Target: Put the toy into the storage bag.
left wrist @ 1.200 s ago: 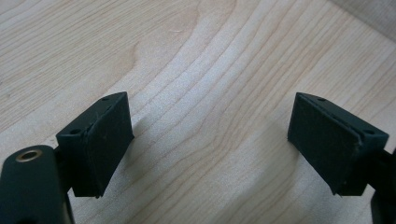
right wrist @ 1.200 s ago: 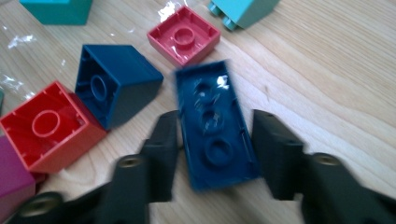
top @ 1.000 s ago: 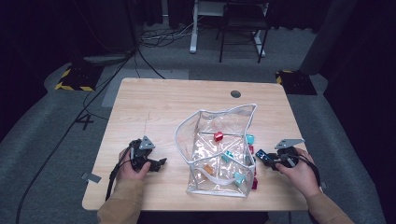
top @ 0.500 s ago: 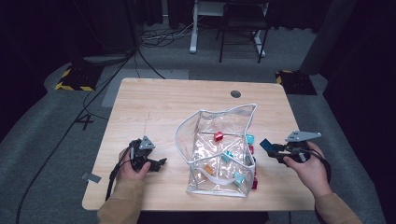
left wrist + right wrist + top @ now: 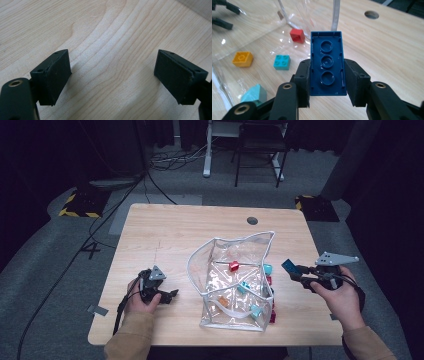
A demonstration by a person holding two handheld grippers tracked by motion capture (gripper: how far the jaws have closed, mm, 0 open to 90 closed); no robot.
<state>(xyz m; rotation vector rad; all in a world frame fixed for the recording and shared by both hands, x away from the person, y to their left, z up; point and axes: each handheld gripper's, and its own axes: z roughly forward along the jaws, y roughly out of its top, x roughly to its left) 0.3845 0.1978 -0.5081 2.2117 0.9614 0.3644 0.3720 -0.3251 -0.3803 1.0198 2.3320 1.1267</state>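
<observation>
Right now the right claw (image 5: pixel 327 85) is clamping a dark blue brick (image 5: pixel 327 63) between its pads, the brick turned so its hollow underside with three round sockets is facing the camera. In the high view that claw (image 5: pixel 296 271) is hanging above the bench (image 5: pixel 175 230) near its right edge, just beside the clear plastic bag (image 5: pixel 235 280), with the brick (image 5: pixel 288 266) sticking out toward the bag. The bag is lying open near the middle of the bench, reaching toward the front edge, and is holding small bricks: a red one (image 5: pixel 297 35), an orange one (image 5: pixel 242 59) and a teal one (image 5: pixel 282 62) are showing through the plastic. The left claw (image 5: pixel 170 296) is resting on the bench near the front left corner, well apart from the bag, its jaws standing wide with nothing but bare wood between them in the left gripper view
</observation>
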